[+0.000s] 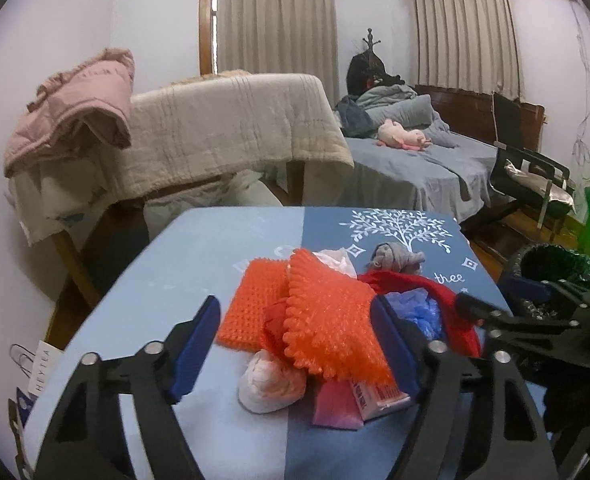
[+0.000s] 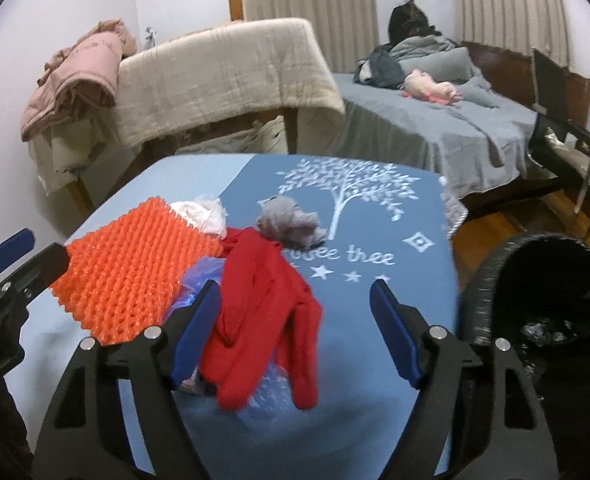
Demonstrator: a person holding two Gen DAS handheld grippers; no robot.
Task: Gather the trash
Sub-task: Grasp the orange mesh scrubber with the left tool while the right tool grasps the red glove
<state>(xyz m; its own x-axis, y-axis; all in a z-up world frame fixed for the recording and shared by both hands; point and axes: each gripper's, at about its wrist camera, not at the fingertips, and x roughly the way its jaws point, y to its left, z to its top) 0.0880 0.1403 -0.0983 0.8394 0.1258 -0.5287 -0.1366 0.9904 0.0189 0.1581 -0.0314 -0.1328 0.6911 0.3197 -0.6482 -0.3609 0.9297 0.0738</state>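
A pile of trash lies on the blue table (image 1: pixel 215 248): orange spiky foam sheets (image 1: pixel 327 320), a white crumpled wad (image 1: pixel 269 388), a pink packet (image 1: pixel 339 404), blue plastic (image 1: pixel 419 312), a red cloth (image 2: pixel 263 312) and a grey wad (image 2: pixel 291 222). My left gripper (image 1: pixel 295 344) is open, its jaws on either side of the orange foam and white wad. My right gripper (image 2: pixel 295 328) is open around the red cloth, which lies between its fingers. The black-lined trash bin (image 2: pixel 543 300) stands to the right of the table.
A rack draped with a beige blanket (image 1: pixel 231 132) and pink jacket (image 1: pixel 79 108) stands behind the table. A grey bed (image 1: pixel 407 160) with a pink plush toy (image 1: pixel 403 136) lies beyond. A black chair (image 1: pixel 531 176) is at the right. A paper bag (image 1: pixel 43 368) hangs at the table's left.
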